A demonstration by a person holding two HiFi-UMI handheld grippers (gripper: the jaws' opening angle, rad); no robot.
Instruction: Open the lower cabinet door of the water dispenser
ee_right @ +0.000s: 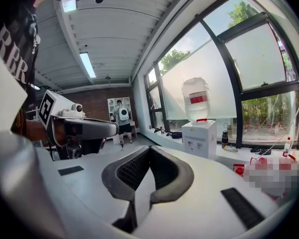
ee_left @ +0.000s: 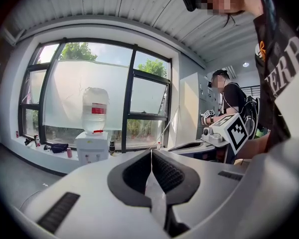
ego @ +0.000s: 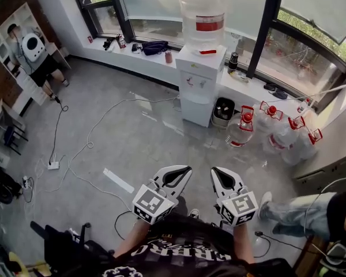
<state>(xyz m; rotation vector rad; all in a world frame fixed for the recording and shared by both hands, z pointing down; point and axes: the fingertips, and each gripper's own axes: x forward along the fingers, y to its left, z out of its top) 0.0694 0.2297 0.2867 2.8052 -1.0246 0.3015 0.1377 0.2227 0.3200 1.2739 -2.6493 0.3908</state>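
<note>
The white water dispenser [ego: 200, 77] stands against the window ledge across the room, with a large clear bottle [ego: 202, 13] on top. Its lower cabinet door [ego: 196, 105] looks closed. My left gripper [ego: 184, 169] and right gripper [ego: 215, 171] are held side by side over the floor, far short of the dispenser and pointing toward it. In the left gripper view the jaws [ee_left: 151, 151] meet with nothing between them, and the dispenser [ee_left: 92, 151] is small at the left. The right gripper [ee_right: 149, 147] is likewise shut and empty, with the dispenser [ee_right: 199, 138] ahead to the right.
A black bin [ego: 223, 111] and several red-capped water bottles [ego: 240, 128] stand on the floor right of the dispenser. Cables [ego: 92, 137] trail across the grey floor at left. One person [ego: 32, 53] stands far back left; another person's legs [ego: 294, 212] are at right.
</note>
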